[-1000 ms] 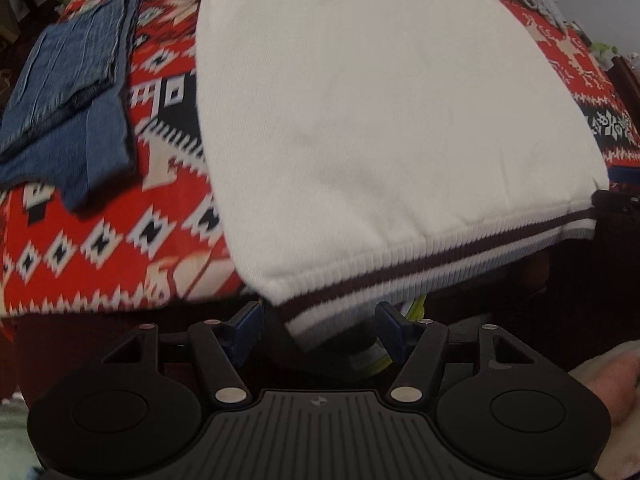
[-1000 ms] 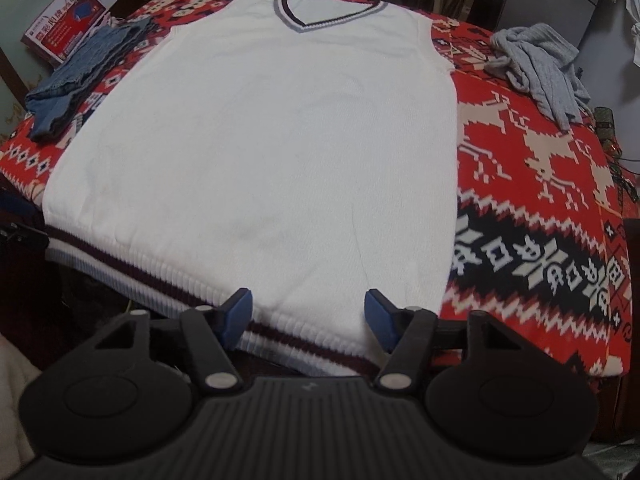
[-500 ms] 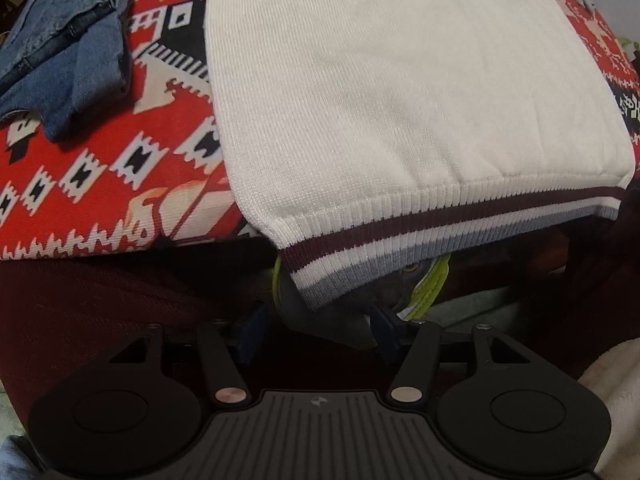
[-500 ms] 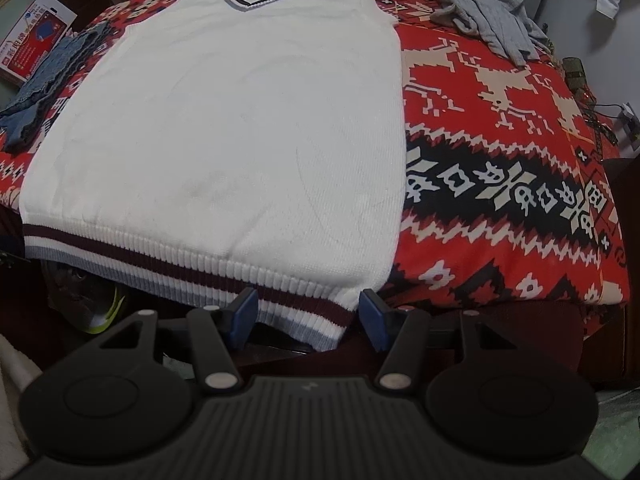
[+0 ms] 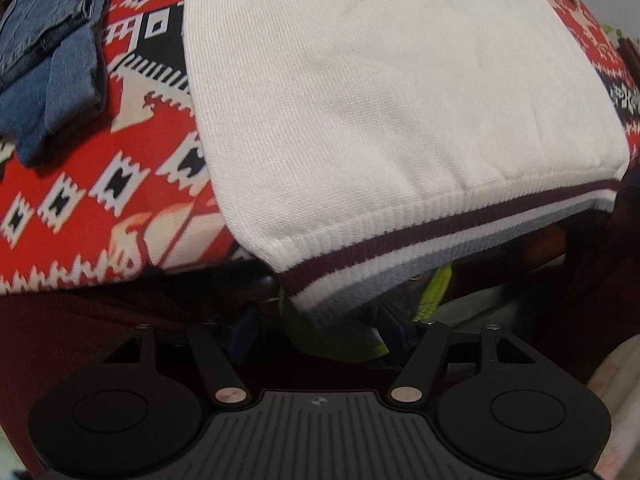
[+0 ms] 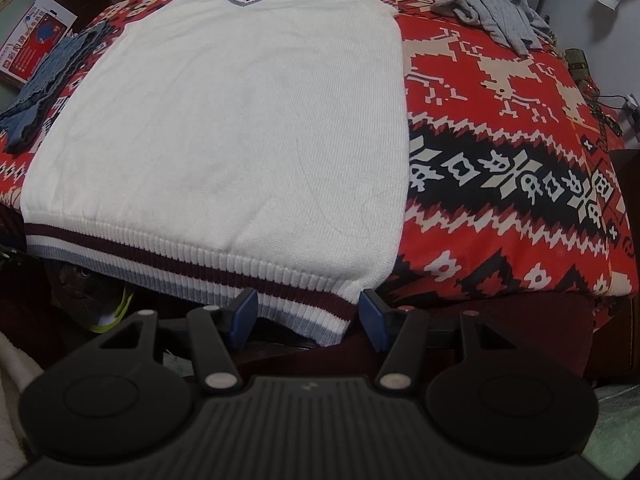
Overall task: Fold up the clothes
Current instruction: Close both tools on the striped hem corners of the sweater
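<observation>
White vest (image 6: pixel 240 128) lies flat on patterned cloth (image 6: pixel 500 184), both grippers' jaws spread at its hem

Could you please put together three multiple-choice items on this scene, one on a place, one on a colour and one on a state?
1. Where does the grey garment lie?
A. on the vest
B. on the cloth, far right of the vest
C. under the denim

2. Which colour is the dark stripe on the hem of the white vest?
A. green
B. maroon
C. yellow

3. How do the jaws of the right gripper stand?
A. open, either side of the hem corner
B. shut on the neckline
C. shut on the denim

Key: 1 B, it sits bunched on the patterned cloth beyond the vest's right edge. 2 B, a maroon band runs above the grey one. 3 A, the blue pads flank the corner, apart.
</observation>
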`<move>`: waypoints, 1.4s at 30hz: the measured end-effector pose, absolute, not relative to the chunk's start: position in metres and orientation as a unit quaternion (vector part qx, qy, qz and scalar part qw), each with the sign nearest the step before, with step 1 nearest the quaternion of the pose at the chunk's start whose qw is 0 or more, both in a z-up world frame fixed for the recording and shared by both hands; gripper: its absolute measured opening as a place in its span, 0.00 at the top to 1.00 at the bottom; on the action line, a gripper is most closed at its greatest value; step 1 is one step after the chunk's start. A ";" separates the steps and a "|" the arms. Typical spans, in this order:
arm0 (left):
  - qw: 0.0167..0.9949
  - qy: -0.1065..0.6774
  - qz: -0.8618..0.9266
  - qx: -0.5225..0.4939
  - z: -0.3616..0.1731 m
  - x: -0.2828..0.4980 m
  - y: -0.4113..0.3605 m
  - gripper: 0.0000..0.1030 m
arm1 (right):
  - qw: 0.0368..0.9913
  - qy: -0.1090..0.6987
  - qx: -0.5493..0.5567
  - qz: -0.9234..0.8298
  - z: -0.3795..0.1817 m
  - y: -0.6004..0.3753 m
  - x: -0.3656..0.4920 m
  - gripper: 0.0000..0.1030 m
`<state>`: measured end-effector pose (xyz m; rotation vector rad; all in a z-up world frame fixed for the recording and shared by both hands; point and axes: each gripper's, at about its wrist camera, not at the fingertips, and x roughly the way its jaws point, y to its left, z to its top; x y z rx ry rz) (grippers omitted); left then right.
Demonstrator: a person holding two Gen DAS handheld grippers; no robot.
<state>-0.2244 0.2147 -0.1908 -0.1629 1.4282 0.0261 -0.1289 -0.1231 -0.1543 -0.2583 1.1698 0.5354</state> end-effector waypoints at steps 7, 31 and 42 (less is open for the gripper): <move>0.771 0.611 -0.038 -0.177 -0.182 -0.228 0.238 0.53 | 0.793 0.540 -0.123 0.254 -0.153 -0.120 -0.129 0.42; 0.779 0.601 -0.012 -0.177 -0.167 -0.231 0.249 0.94 | 0.794 0.544 -0.111 0.247 -0.156 -0.121 -0.128 0.41; 0.798 0.584 -0.033 -0.147 -0.127 -0.231 0.234 0.94 | 0.798 0.538 -0.122 0.242 -0.145 -0.130 -0.120 0.42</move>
